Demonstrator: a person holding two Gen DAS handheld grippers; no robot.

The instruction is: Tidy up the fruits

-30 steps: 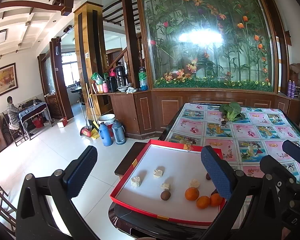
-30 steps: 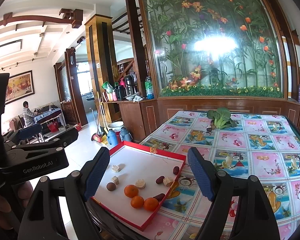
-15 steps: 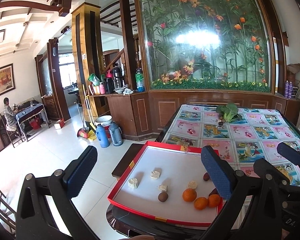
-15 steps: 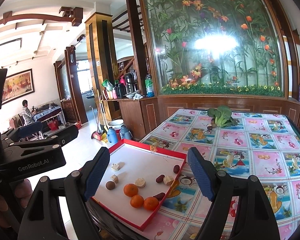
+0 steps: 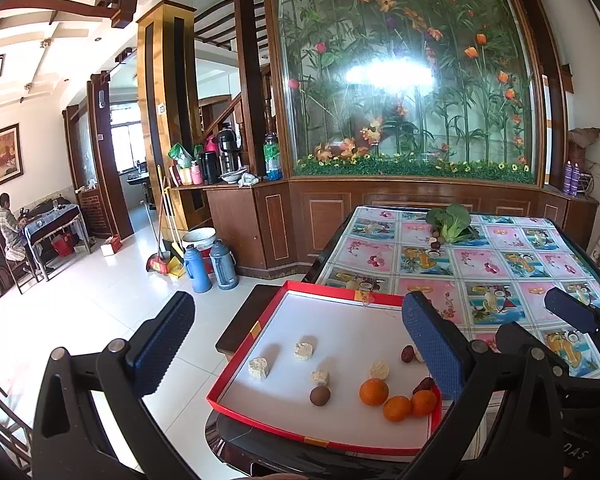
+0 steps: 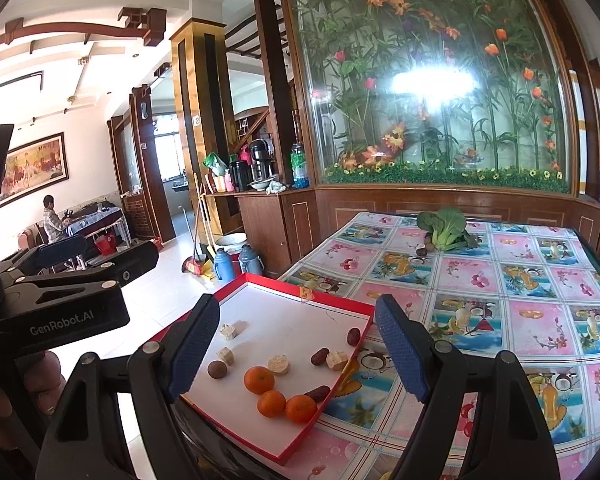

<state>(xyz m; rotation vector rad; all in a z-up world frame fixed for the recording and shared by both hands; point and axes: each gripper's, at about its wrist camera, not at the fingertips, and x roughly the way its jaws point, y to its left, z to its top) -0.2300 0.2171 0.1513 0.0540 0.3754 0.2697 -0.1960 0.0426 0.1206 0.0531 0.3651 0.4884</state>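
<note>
A red-rimmed white tray [image 5: 260, 416] [image 6: 296, 300] lies on the near left corner of the table. In it sit three oranges [image 5: 374, 392] [image 6: 259, 380], a round brown fruit [image 5: 320, 395] [image 6: 217, 369], several red dates [image 6: 320, 357] [image 5: 407, 354] and several pale cut pieces [image 5: 303, 351] [image 6: 279, 365]. My left gripper [image 5: 296, 350] is open and empty, held above the tray's near left side. My right gripper [image 6: 298, 350] is open and empty above the tray's right part. The right gripper's fingers [image 5: 568, 314] show at the right of the left wrist view.
The table has a fruit-patterned cloth [image 6: 500, 300] [image 5: 480, 264]. A green leafy vegetable [image 6: 444, 228] [image 5: 452, 222] with small dark fruits beside it lies at the far end. Left of the table are the floor, two blue flasks [image 5: 210, 266] and a wooden cabinet.
Both grippers have stayed open. The views have shifted only slightly; the tray and fruit have not moved.
</note>
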